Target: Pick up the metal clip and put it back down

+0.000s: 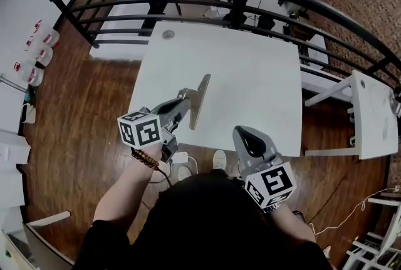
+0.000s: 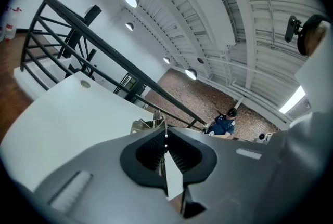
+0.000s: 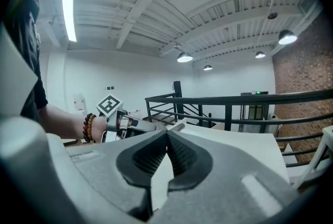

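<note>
Over the table [image 1: 250, 74], metal clip [image 1: 200, 98], one end hidden in left claw [image 1: 186, 101].

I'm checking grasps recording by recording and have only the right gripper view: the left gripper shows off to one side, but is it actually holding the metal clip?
Observer: Yes. In its own view, the left gripper has its jaws shut on the metal clip, and one end of the clip sticks out past the tips.
Operator: Is the clip resting on anything?
Observer: It doesn't look like it. In the head view it is a long flat strip held out over the white table, apparently clear of the top.
Operator: Where is my gripper relative to it?
Observer: The right gripper is by the table's near edge, well apart from the clip.
</note>
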Tool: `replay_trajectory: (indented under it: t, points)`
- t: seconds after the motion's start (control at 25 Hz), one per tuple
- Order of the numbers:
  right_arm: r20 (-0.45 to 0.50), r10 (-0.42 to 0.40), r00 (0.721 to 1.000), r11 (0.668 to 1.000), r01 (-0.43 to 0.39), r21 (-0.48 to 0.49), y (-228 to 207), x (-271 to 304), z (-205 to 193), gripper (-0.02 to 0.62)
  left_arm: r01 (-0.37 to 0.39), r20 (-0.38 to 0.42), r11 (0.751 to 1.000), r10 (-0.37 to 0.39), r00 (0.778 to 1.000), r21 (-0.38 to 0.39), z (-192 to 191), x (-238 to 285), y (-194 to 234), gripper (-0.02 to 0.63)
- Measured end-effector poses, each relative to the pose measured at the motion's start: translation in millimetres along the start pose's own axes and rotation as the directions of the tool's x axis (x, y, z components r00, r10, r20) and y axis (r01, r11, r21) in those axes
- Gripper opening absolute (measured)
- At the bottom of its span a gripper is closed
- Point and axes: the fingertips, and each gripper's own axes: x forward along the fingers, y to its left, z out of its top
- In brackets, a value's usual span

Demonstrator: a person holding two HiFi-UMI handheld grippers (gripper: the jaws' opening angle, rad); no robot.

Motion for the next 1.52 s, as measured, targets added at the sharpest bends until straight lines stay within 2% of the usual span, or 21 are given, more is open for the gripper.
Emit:
replay_trajectory:
  t: [0.32, 0.6, 0.92, 1.52]
  points:
    - [0.054, -0.033, 0.998, 0.999, 0.034, -0.016, 7.3, -9.6, 13.3, -0.011, 0.086, 0.089, 0.996, -0.087, 0.992, 0.02, 34.5, -28.9, -45.6, 0.026]
    - [0.071, -0.053, 0.996, 0.999, 0.054, -0.009, 4.6, -18.8, 19.0, -0.011, 0.138, 0.123, 0.989, -0.145, 0.982, 0.061, 53.9, -39.2, -78.3, 0.026]
    - [0.081, -0.06, 0.995, 0.998, 0.062, -0.02, 4.6, -25.0, 23.0, -0.011, 0.153, 0.149, 0.985, -0.164, 0.975, 0.084, 64.9, -45.3, -96.1, 0.026]
    - [0.078, -0.063, 0.995, 0.998, 0.064, -0.014, 3.1, -23.5, 18.6, -0.011, 0.157, 0.166, 0.984, -0.168, 0.972, 0.081, 67.3, -47.6, -98.3, 0.028]
